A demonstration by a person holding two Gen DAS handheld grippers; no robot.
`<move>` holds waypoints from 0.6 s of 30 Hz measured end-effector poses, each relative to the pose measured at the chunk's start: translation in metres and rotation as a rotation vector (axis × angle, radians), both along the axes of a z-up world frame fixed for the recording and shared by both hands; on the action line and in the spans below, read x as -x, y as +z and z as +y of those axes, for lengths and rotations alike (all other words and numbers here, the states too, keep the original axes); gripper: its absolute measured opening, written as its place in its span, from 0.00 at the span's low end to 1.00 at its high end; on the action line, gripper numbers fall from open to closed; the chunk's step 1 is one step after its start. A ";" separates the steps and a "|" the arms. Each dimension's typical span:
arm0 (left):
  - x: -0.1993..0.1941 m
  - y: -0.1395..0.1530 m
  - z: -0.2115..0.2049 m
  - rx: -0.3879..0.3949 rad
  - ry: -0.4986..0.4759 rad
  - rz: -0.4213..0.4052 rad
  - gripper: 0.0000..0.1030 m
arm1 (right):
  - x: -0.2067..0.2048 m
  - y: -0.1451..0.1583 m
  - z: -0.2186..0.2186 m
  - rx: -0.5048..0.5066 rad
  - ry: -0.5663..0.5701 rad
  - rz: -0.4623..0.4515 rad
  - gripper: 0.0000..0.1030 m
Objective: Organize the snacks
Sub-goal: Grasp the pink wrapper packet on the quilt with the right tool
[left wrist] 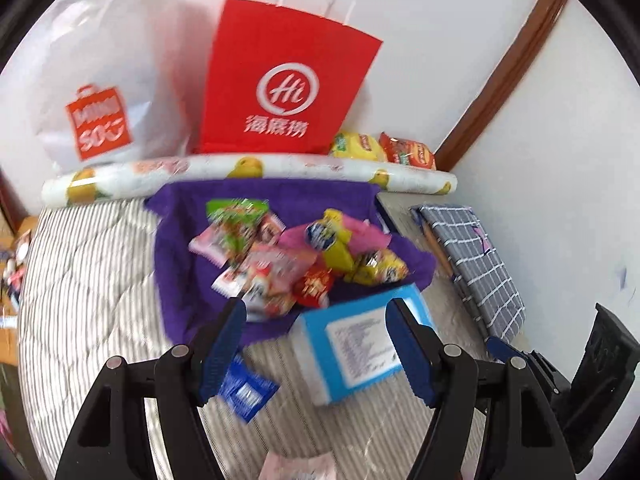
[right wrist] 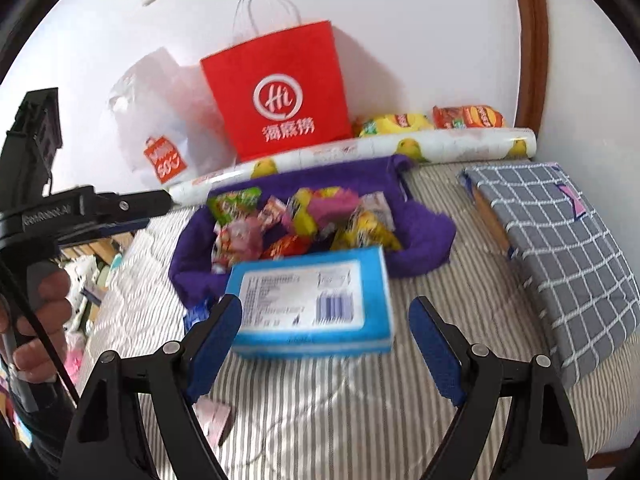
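Now we are bringing both empty, spread grippers, left gripper [left wrist: 316, 324] and right gripper [right wrist: 326, 320], toward the blue box [right wrist: 314, 306] near the snack pile [right wrist: 296, 222]; next calls for straddling it squarely.

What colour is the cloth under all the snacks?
Purple. The cloth shows best in the right wrist view, bunched around the snacks.

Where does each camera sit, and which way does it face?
Left wrist: on the left gripper, looking down its open jaws at the blue box and snack pile; the right gripper's edge shows.
Right wrist: on the right gripper, jaws open, facing the same box; the left hand shows.
Shared: red bag, purple cloth.
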State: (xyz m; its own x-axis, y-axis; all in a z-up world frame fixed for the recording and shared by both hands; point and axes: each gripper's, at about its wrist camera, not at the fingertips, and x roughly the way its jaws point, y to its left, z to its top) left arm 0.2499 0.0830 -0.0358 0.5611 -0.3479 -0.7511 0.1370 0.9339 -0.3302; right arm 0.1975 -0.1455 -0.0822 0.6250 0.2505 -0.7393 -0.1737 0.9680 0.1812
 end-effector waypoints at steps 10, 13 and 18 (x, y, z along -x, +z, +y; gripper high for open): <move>0.045 -0.025 0.048 -0.048 0.115 0.031 0.68 | 0.050 -0.034 0.061 0.000 0.220 0.038 0.83; 0.058 -0.030 0.062 -0.049 0.142 0.042 0.68 | 0.058 -0.050 0.081 -0.025 0.317 0.064 0.83; 0.078 -0.041 0.082 -0.016 0.166 0.075 0.68 | 0.072 -0.071 0.114 0.071 0.463 0.053 0.83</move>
